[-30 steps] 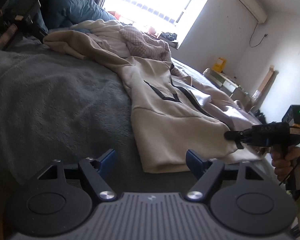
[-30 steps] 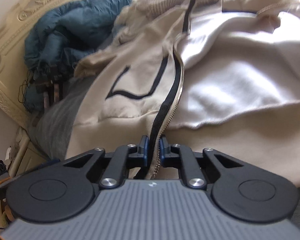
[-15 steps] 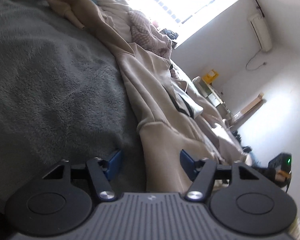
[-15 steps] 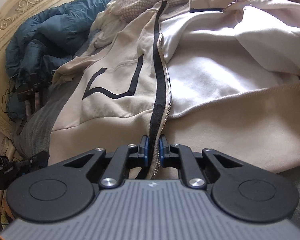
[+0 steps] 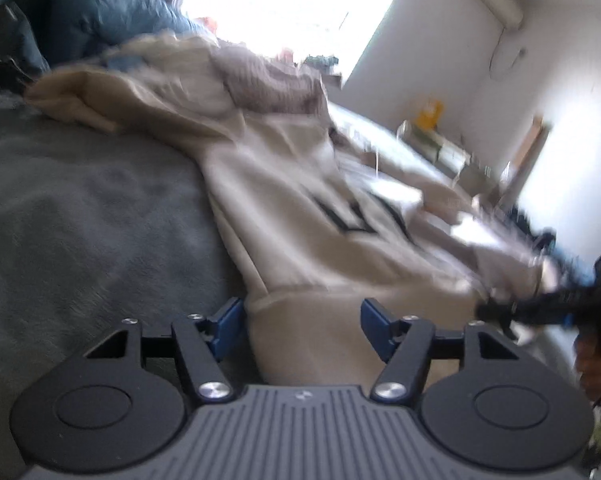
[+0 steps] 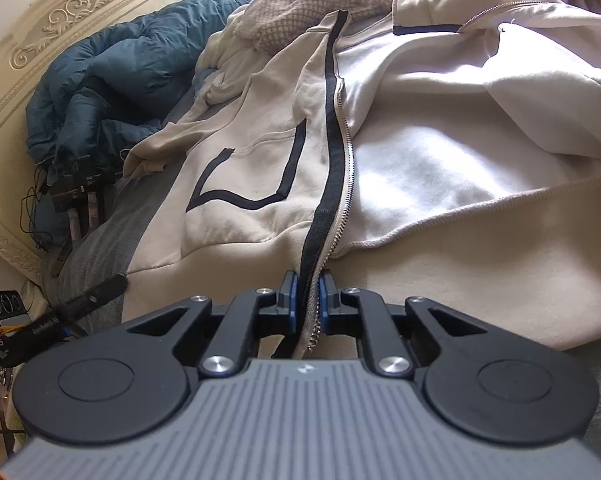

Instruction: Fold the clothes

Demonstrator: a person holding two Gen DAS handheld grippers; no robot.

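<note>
A beige zip-up hoodie [image 6: 440, 168] with black trim lies spread open on the grey blanket [image 5: 80, 208]. My right gripper [image 6: 306, 300] is shut on the hoodie's bottom hem at the black zipper band [image 6: 328, 148]. My left gripper [image 5: 302, 322] is open, its jaws on either side of the hoodie's bottom left corner [image 5: 300, 320], which lies between the blue pads. The right gripper also shows at the right edge of the blurred left wrist view [image 5: 540, 308]. The left gripper shows at the left of the right wrist view [image 6: 80, 308].
A blue duvet [image 6: 112, 84] is bunched at the carved cream headboard [image 6: 60, 24]. A knitted checkered garment [image 6: 312, 8] lies above the hoodie. Dark devices with cables [image 6: 76, 184] sit by the headboard. A bright window [image 5: 284, 4] and a white wall are beyond.
The left gripper has shifted so the hoodie's corner sits between its open jaws; its view is motion-blurred. The right gripper keeps its hold and the zipper band has straightened.
</note>
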